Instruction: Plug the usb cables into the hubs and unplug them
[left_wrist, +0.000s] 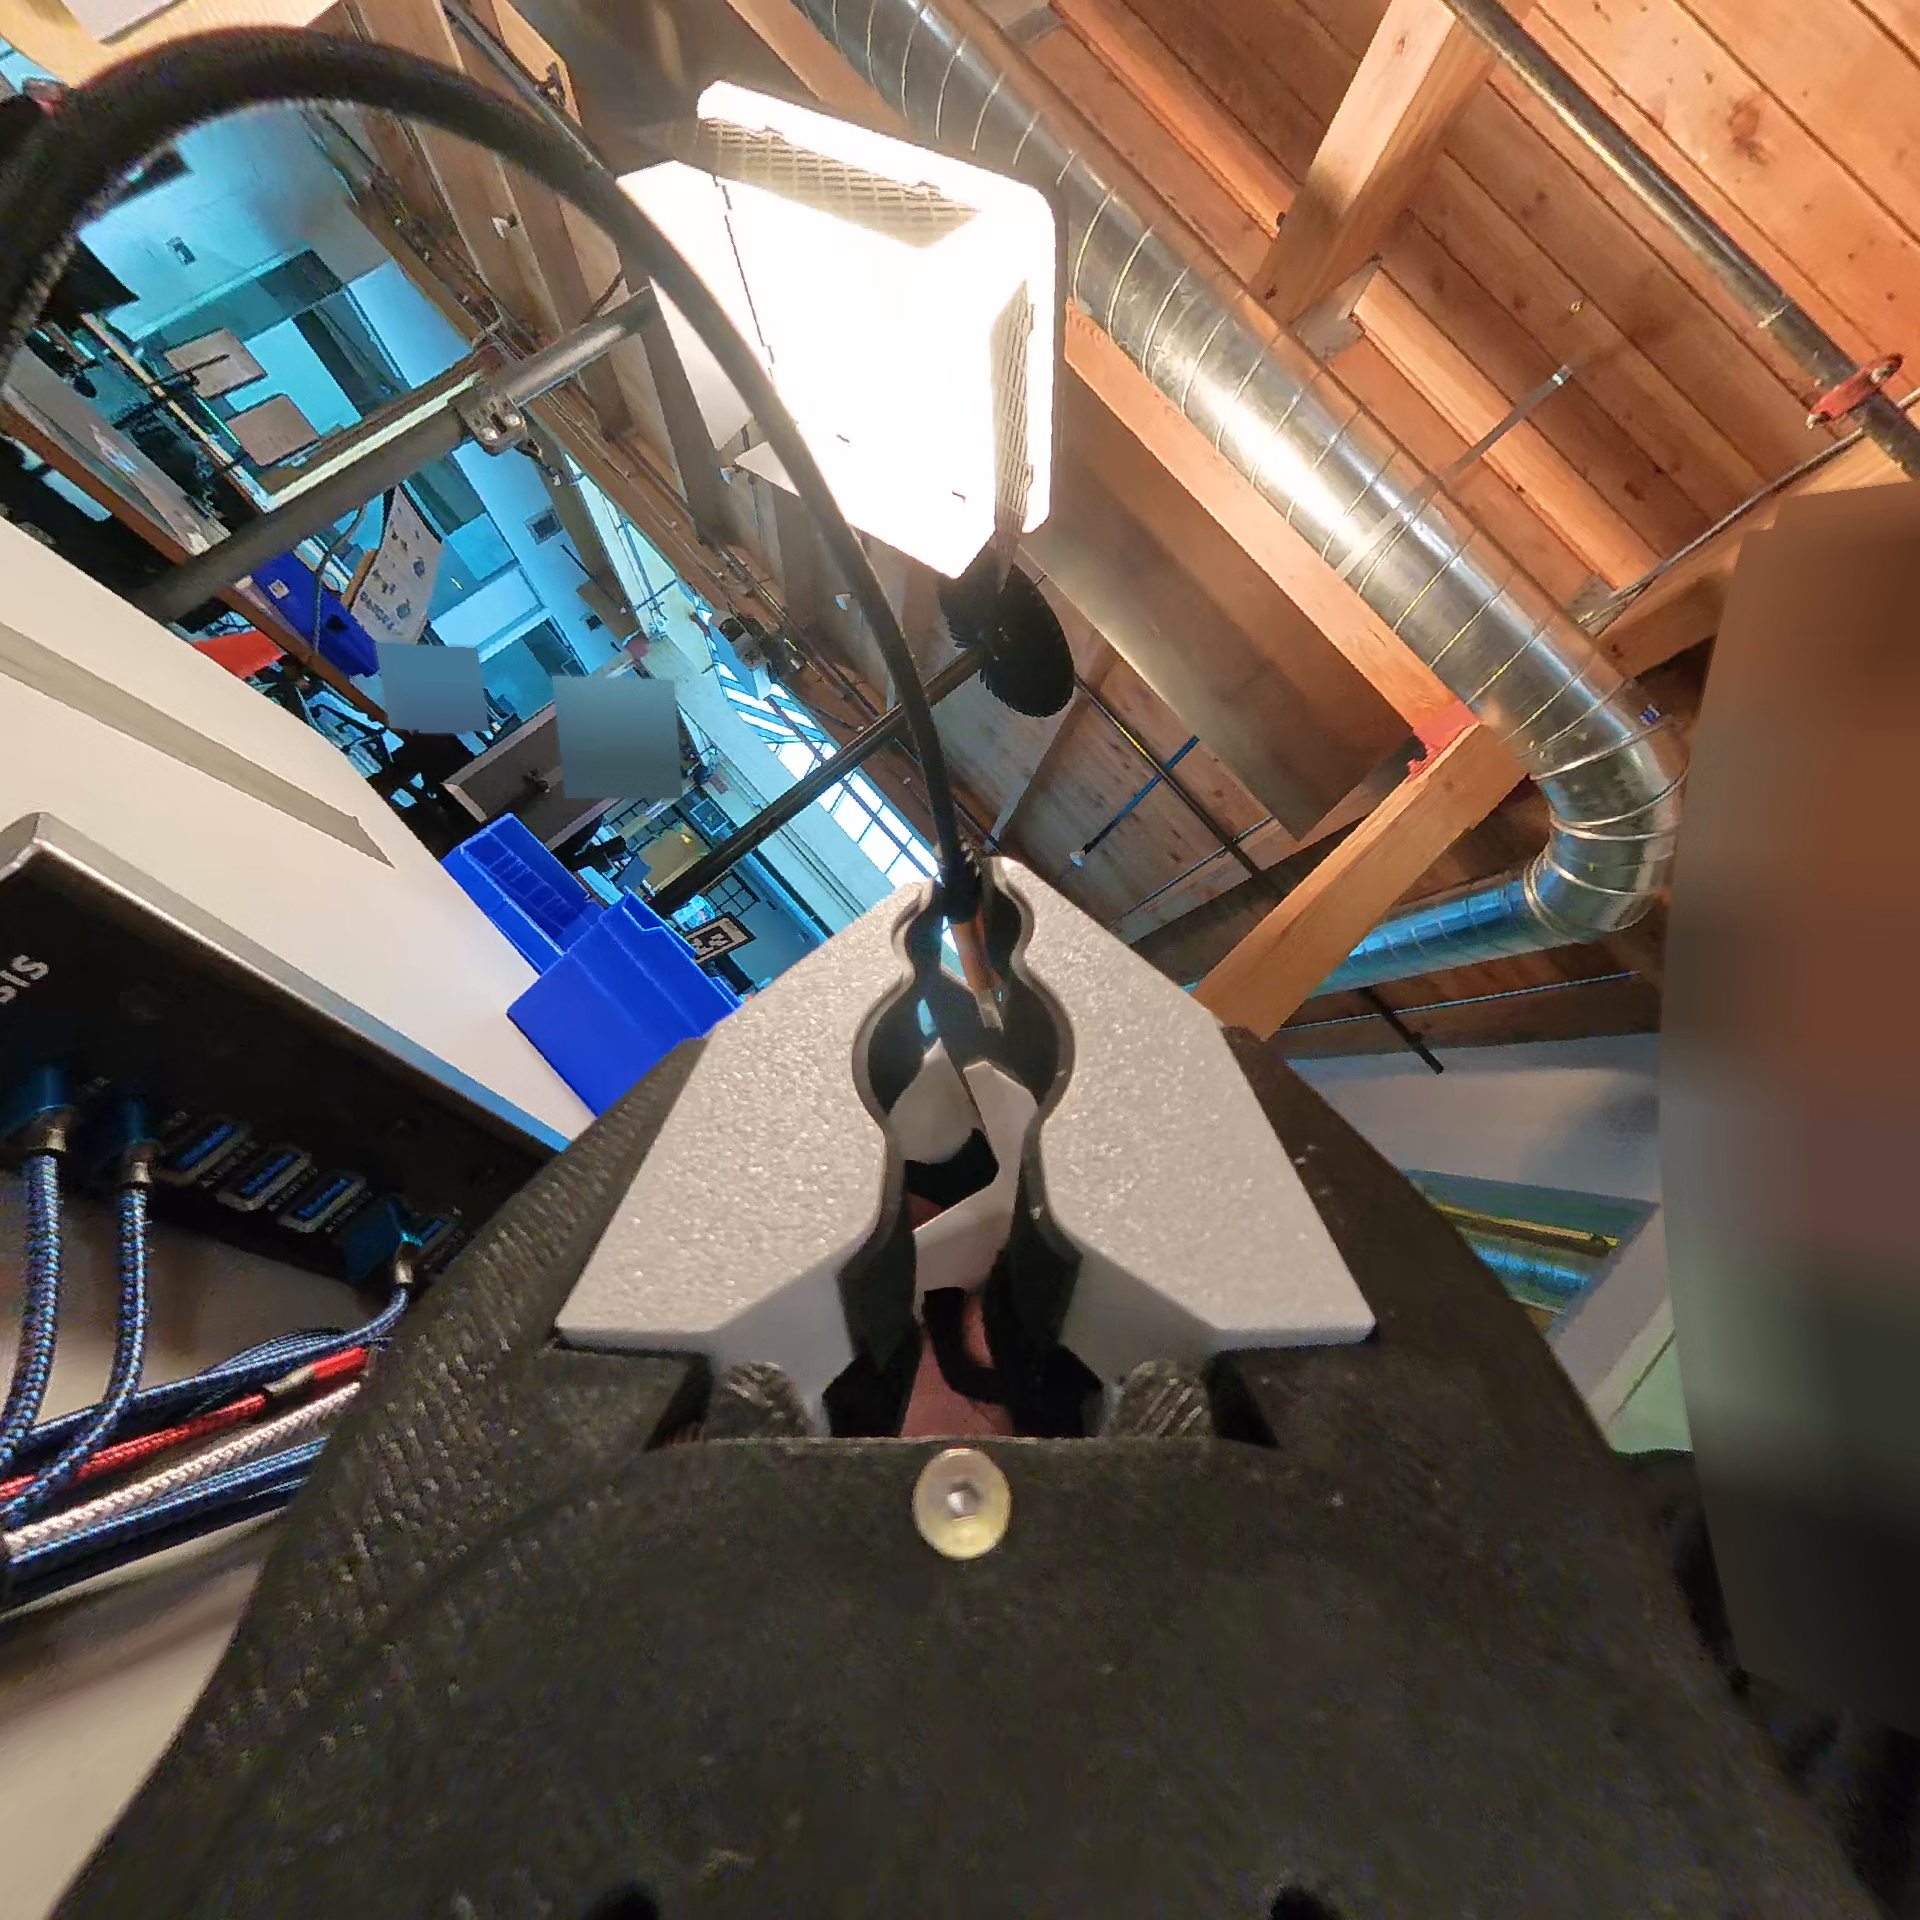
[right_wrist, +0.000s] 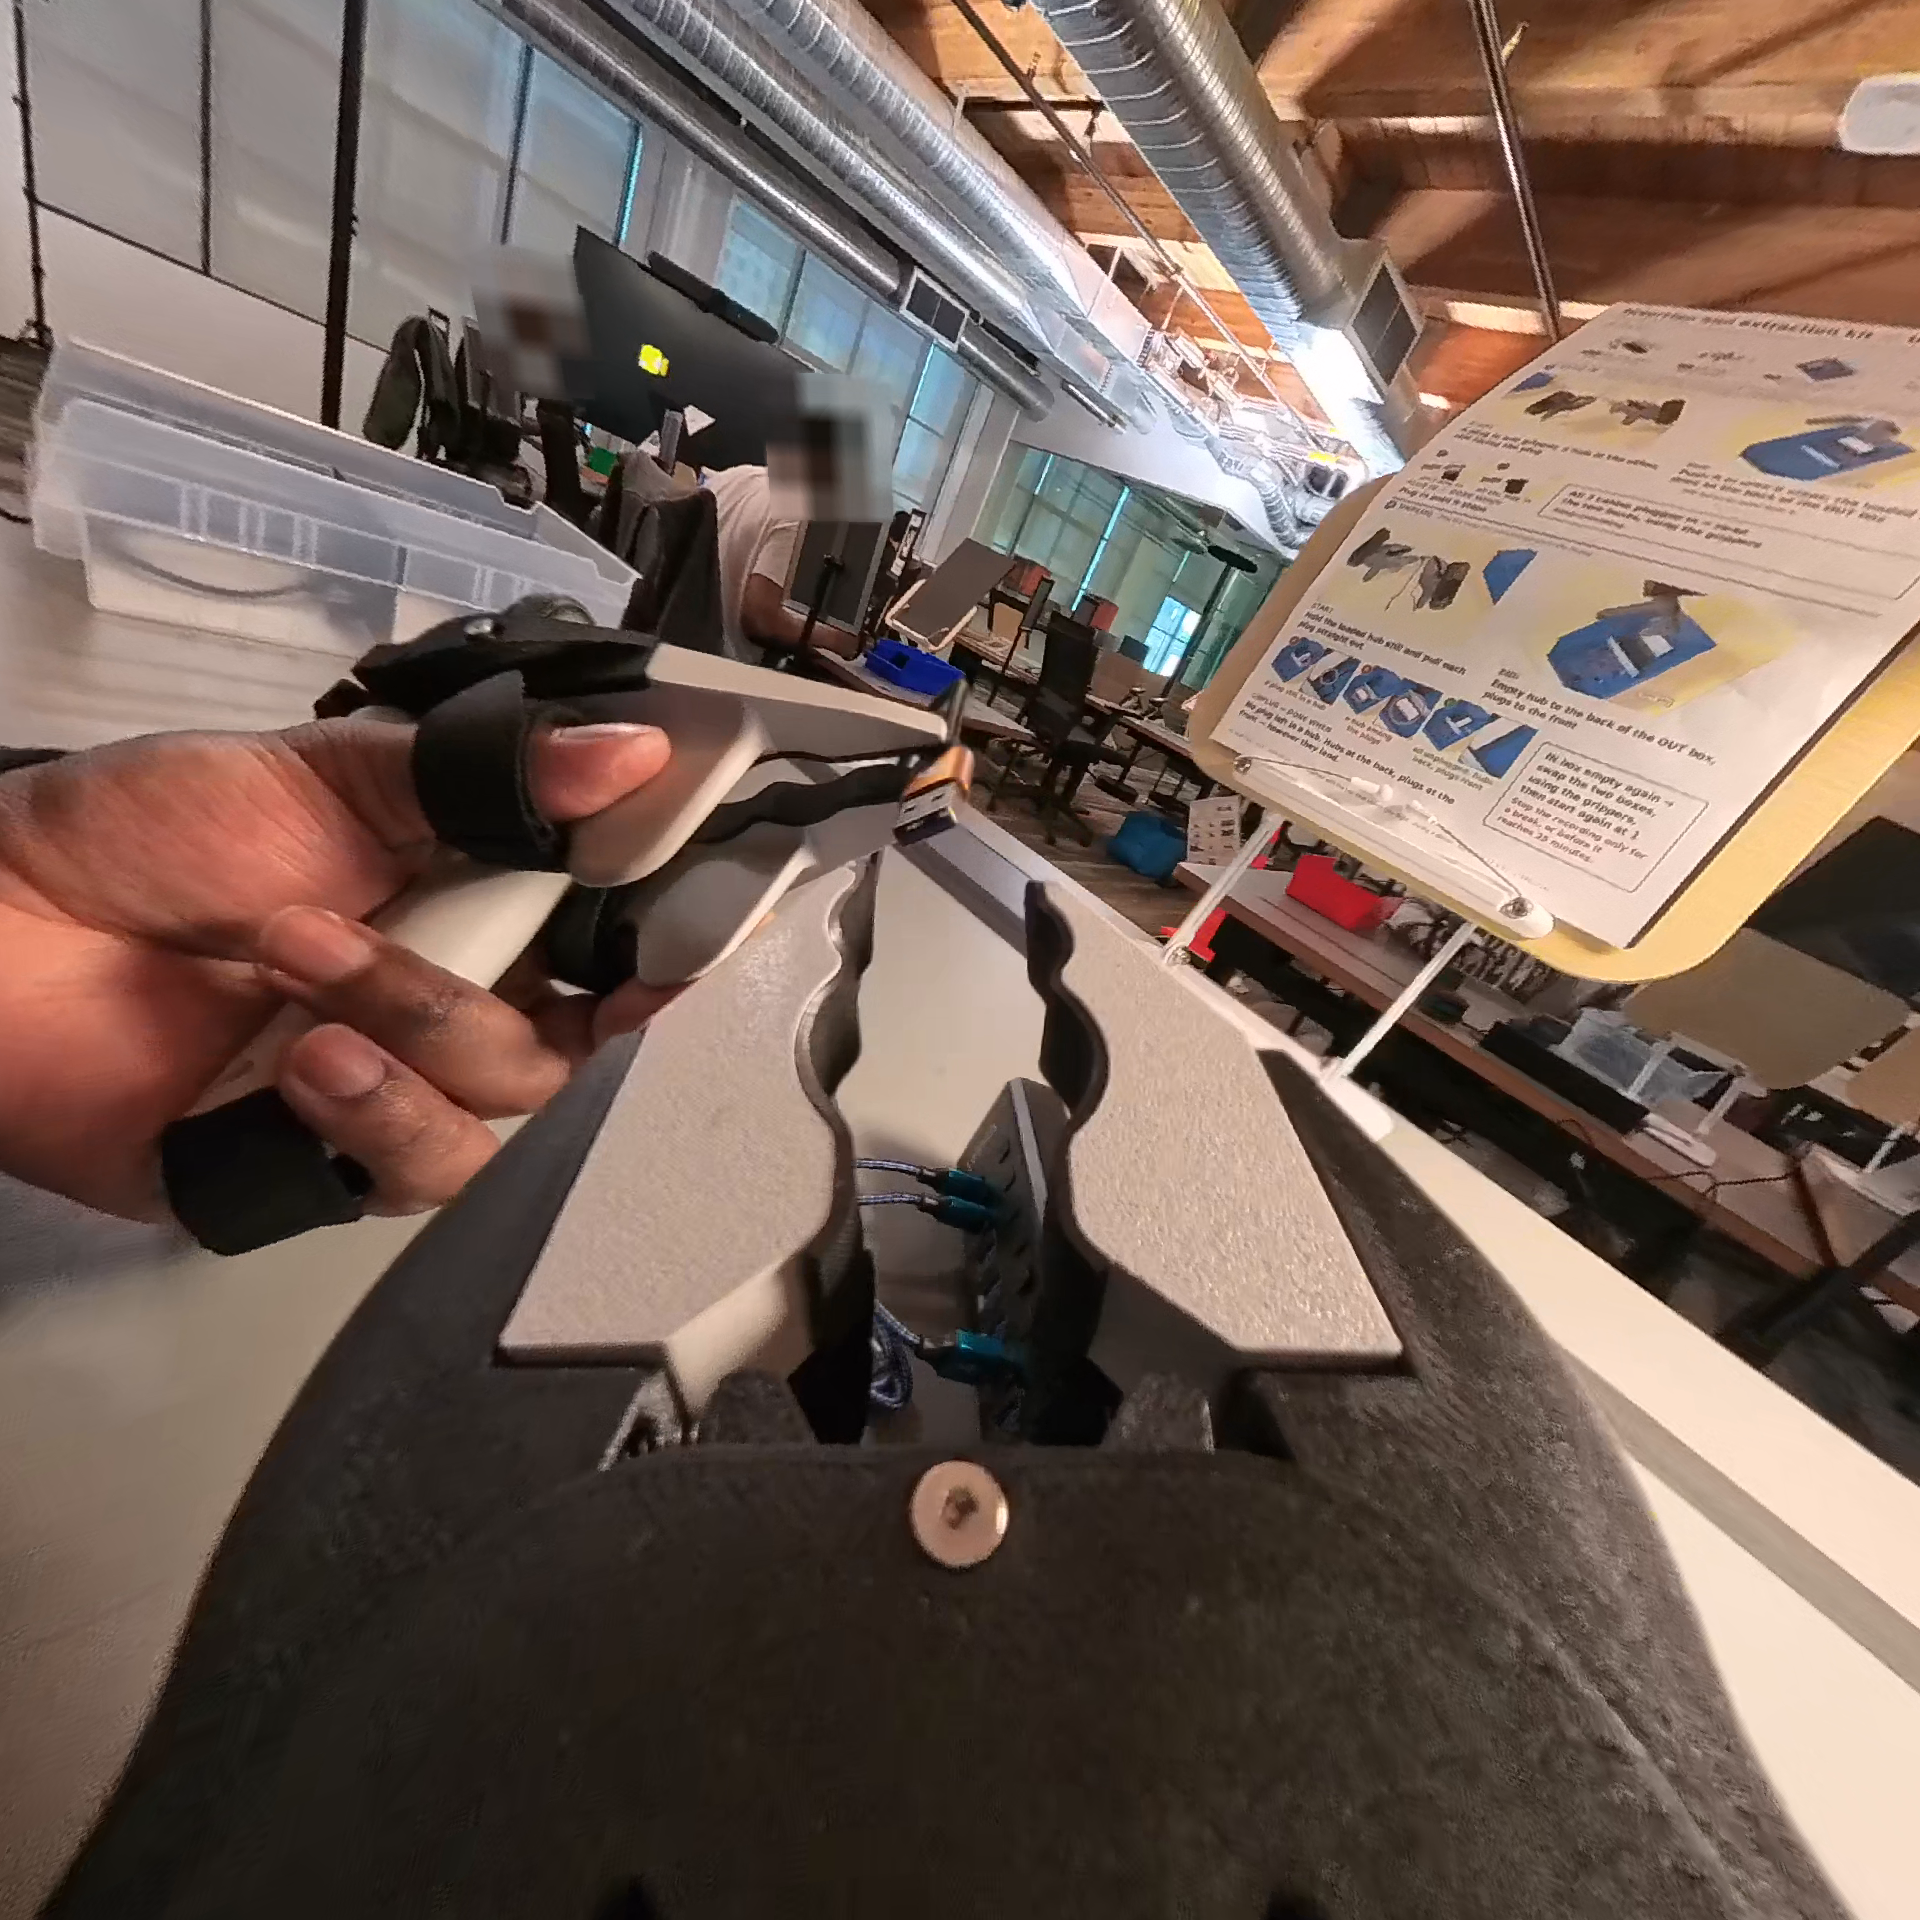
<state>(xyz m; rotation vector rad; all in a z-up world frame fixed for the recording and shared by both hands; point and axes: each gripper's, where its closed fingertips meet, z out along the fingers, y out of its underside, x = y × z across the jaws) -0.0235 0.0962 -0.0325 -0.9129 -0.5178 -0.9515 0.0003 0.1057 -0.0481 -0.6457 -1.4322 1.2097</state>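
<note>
My left gripper (left_wrist: 961, 909) points up and is shut on a black cable's USB plug (left_wrist: 983, 971) with a copper-coloured shell; the black cable (left_wrist: 727, 343) arcs up and off to the left. A dark hub (left_wrist: 239, 1049) lies low at the left with blue braided cables (left_wrist: 73, 1299) plugged in and some ports free. In the right wrist view a hand holds the left gripper (right_wrist: 920, 795), and the plug (right_wrist: 930, 800) sticks out past its tips. My right gripper (right_wrist: 945, 925) is open and empty, just below that plug. The hub (right_wrist: 1013, 1153) shows between its fingers, farther off.
An instruction board (right_wrist: 1558, 623) on a thin stand rises at the right edge of the white table (right_wrist: 1558, 1403). Clear plastic bins (right_wrist: 260, 520) sit at the far left. Blue bins (left_wrist: 603, 966) stand beyond the hub. A bright lamp (left_wrist: 883, 312) hangs overhead. My two grippers' fingertips are within a few centimetres of each other.
</note>
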